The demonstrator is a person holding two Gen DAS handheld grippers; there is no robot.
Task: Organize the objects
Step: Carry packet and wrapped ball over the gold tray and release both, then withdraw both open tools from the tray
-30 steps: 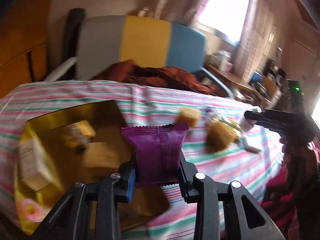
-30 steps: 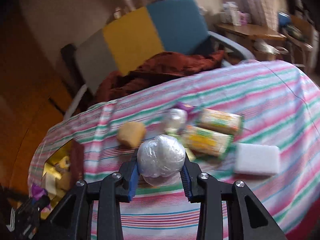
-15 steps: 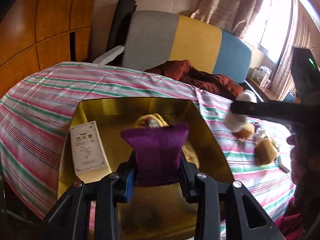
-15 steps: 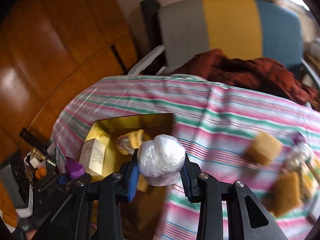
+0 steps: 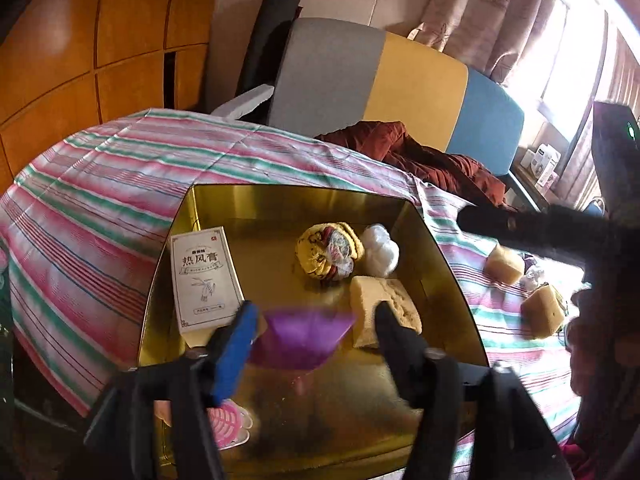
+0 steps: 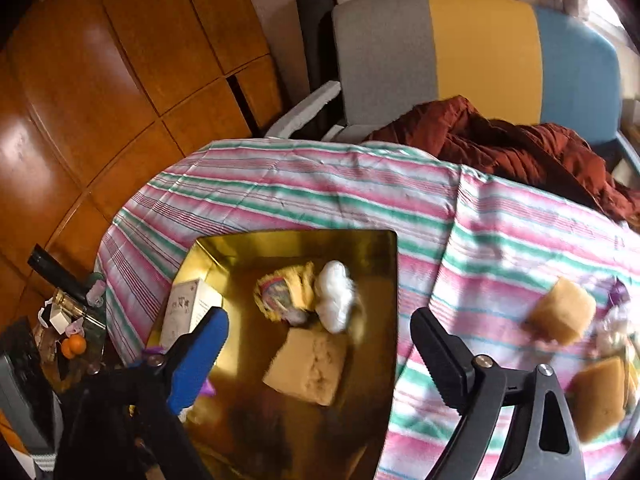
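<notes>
A gold tray (image 5: pixel 452 280) sits on the striped tablecloth; it also shows in the right wrist view (image 6: pixel 394 300). In it lie a white box (image 5: pixel 204 276), a yellow wrapped bundle (image 5: pixel 328 254), a white plastic-wrapped ball (image 5: pixel 380 250) and a tan sponge (image 5: pixel 386 310). My left gripper (image 5: pixel 312 320) is open over the tray, and the purple packet (image 5: pixel 304 338), blurred, lies loose between its spread fingers. My right gripper (image 6: pixel 320 336) is open and empty above the tray, with the white ball (image 6: pixel 334 300) lying below it beside the yellow bundle (image 6: pixel 284 292) and sponge (image 6: pixel 308 364).
Two more tan sponges (image 6: pixel 564 314) (image 6: pixel 600 396) and small packets lie on the cloth right of the tray. A grey, yellow and blue chair (image 6: pixel 440 60) with a rust-red cloth (image 6: pixel 520 152) stands behind the table. A cluttered side stand (image 6: pixel 68 332) is at the left.
Both grippers have opened over the tray. The white ball dropped from my right gripper into the tray. The purple packet slipped free of my left gripper's fingers.
</notes>
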